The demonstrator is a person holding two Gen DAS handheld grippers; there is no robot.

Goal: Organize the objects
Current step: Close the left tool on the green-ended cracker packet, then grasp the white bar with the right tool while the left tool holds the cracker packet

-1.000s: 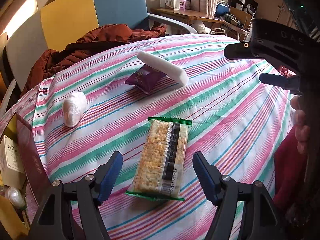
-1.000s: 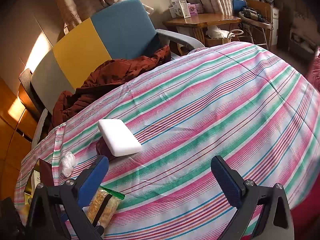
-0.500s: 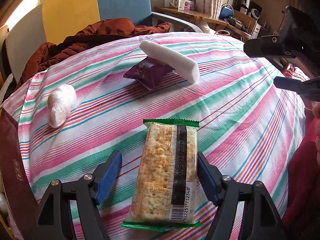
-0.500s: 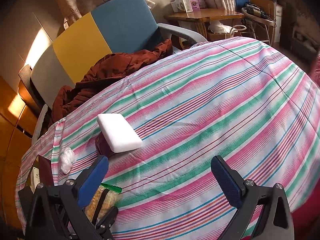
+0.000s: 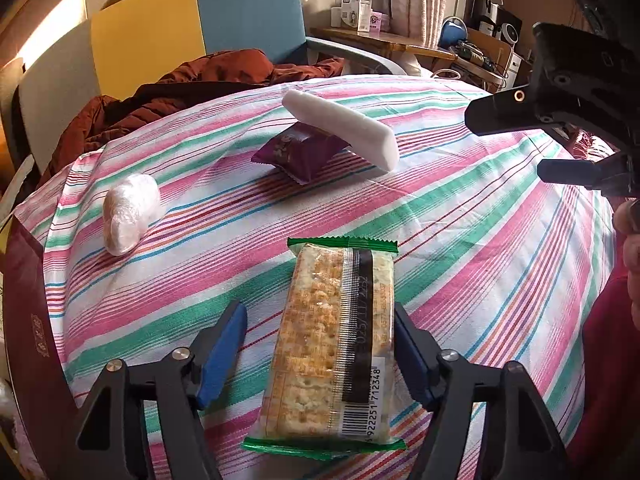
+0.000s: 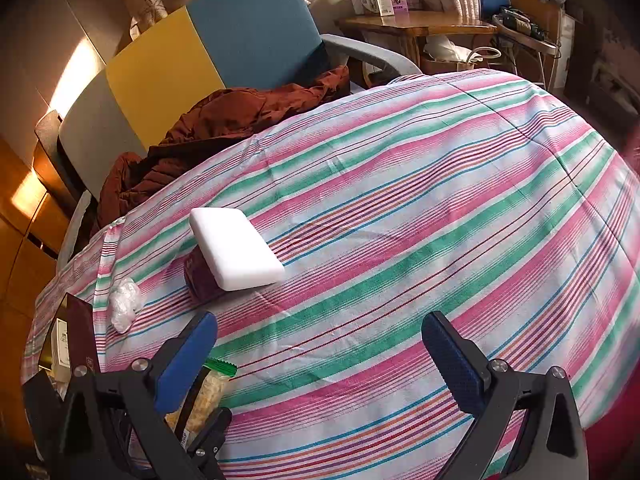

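Currently, a cracker packet (image 5: 336, 344) with green sealed ends is seen lying flat on the striped tablecloth (image 5: 460, 240), lengthwise between the two blue-padded fingers of the left gripper (image 5: 320, 344). The jaws have just been closing around it: the right pad is touching or all but touching the packet's right edge, while a clear gap of cloth is left between the left pad and the packet's left edge, so the packet is not yet pinched. Farther across the table, a purple snack pouch (image 5: 300, 150) is seen, with a white foam block (image 5: 340, 124) propped tilted on top of it, the block's right end reaching down toward the cloth. To the left, well apart from these, a small white plastic-wrapped bundle (image 5: 130, 212) is laid on the cloth. A dark red box (image 5: 28, 320) is visible at the near left edge of the table. The right gripper (image 6: 320, 356) is held above bare cloth on the right, its jaws spread wide with nothing between them; in its own view the cracker packet (image 6: 204, 392) is glimpsed behind its left finger. Beyond the table, a chair (image 6: 200, 52) in grey, yellow and blue panels is draped with a rust-red jacket (image 6: 224, 120).
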